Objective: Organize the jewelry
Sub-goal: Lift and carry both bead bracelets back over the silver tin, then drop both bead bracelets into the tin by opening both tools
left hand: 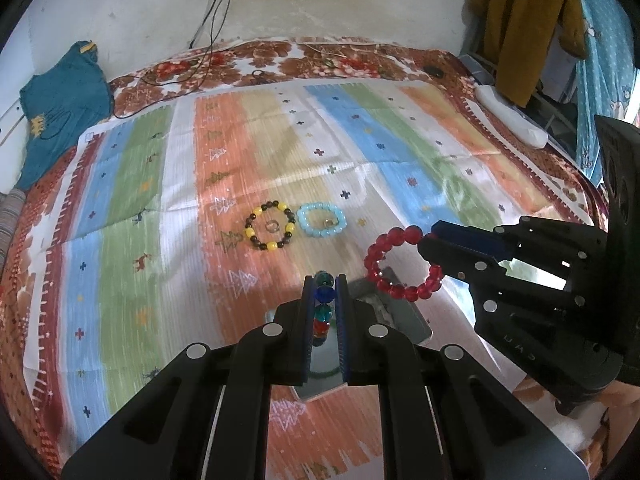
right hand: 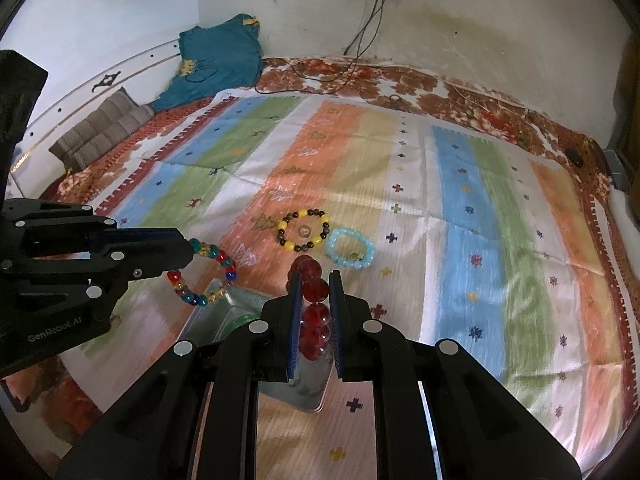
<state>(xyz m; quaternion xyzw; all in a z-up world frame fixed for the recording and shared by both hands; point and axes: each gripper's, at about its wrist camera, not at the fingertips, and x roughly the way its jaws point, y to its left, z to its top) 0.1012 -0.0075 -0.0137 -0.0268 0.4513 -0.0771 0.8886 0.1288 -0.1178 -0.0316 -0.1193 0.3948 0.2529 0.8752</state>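
Note:
My left gripper [left hand: 325, 280] is shut on a multicolour bead bracelet [left hand: 323, 306], which also shows in the right wrist view [right hand: 208, 272]. My right gripper [right hand: 315, 276] is shut on a red bead bracelet [right hand: 316, 312], seen from the left wrist view [left hand: 394, 268] hanging from its fingers. Both are held above a shiny metal tin [right hand: 236, 316] on the striped cloth [right hand: 460, 208]. A yellow-and-brown bracelet [left hand: 273, 225] with a small ring [left hand: 273, 225] inside it and a light blue bracelet [left hand: 322, 220] lie side by side on the cloth beyond.
The cloth covers a floral bedsheet [left hand: 328, 60]. A teal garment [left hand: 60, 100] and a grey pillow [right hand: 100, 128] lie at the left. Charger cables [left hand: 208, 40] hang from the wall. A white object [left hand: 512, 116] sits at the right edge.

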